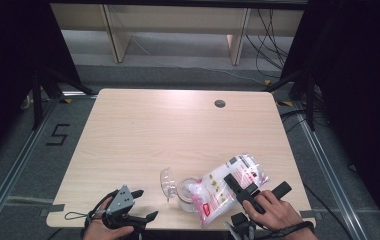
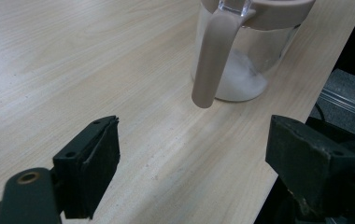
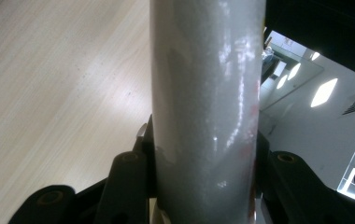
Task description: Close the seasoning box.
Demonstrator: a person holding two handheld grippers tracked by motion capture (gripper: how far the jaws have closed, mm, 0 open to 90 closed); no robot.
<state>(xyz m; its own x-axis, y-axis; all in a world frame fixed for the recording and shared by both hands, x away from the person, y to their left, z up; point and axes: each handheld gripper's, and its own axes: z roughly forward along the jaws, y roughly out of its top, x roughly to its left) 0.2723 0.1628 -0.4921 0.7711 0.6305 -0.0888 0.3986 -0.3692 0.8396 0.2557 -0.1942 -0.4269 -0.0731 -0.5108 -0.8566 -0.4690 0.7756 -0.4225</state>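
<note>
A clear jar (image 1: 187, 196) with a beige handle (image 2: 212, 60) stands near the table's front edge, its flip lid (image 1: 167, 182) swung open to the left. White powder (image 2: 243, 84) lies in its bottom. A plastic bag (image 1: 225, 187) of white grains with red print lies tilted, its lower end at the jar's mouth. My right gripper (image 1: 258, 187) is shut on the bag (image 3: 208, 93), jaws pressing both sides. My left gripper (image 1: 145, 204) rests open at the front left, jaws wide apart (image 2: 194, 158), a short way from the jar (image 2: 250, 51) with nothing between them.
The wooden table (image 1: 153, 130) has a round cable hole (image 1: 220, 103) at its far right. Its front edge runs just below both hands. Dark stands and cables flank the table on the floor, and a pale shelf unit (image 1: 173, 25) stands behind.
</note>
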